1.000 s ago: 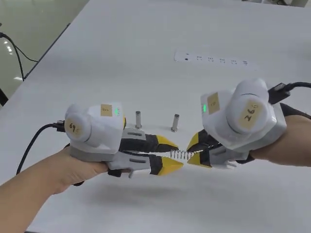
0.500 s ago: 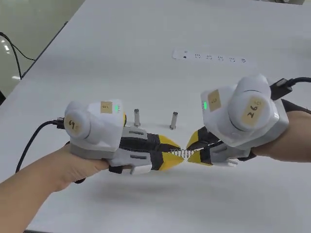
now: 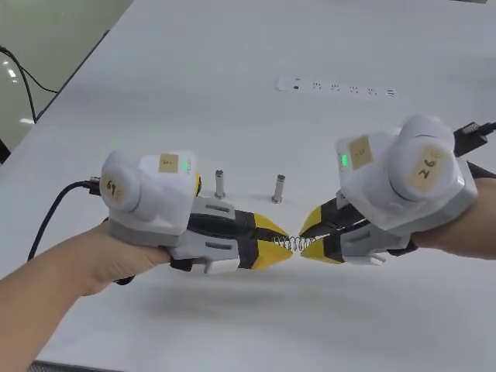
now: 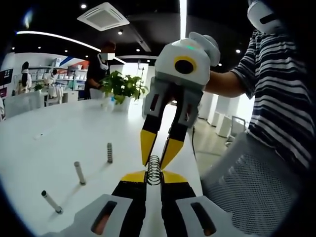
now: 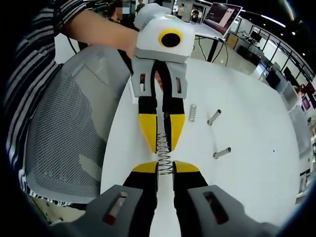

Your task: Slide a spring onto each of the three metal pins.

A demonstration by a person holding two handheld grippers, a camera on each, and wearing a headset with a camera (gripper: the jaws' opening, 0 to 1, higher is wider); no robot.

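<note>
Low centre in the head view, the left gripper (image 3: 284,246) and right gripper (image 3: 307,241) each pinch one end of a spring (image 3: 294,245), jaws narrow on it. It is probably light, thin and bendy, likely to flick free; best gripped near one end, leaving the bore clear. Beyond, at the left gripper view's lower left, three pins (image 4: 79,173): two bare, the farthest wearing a second spring (image 4: 109,153). Two springs in all
</note>
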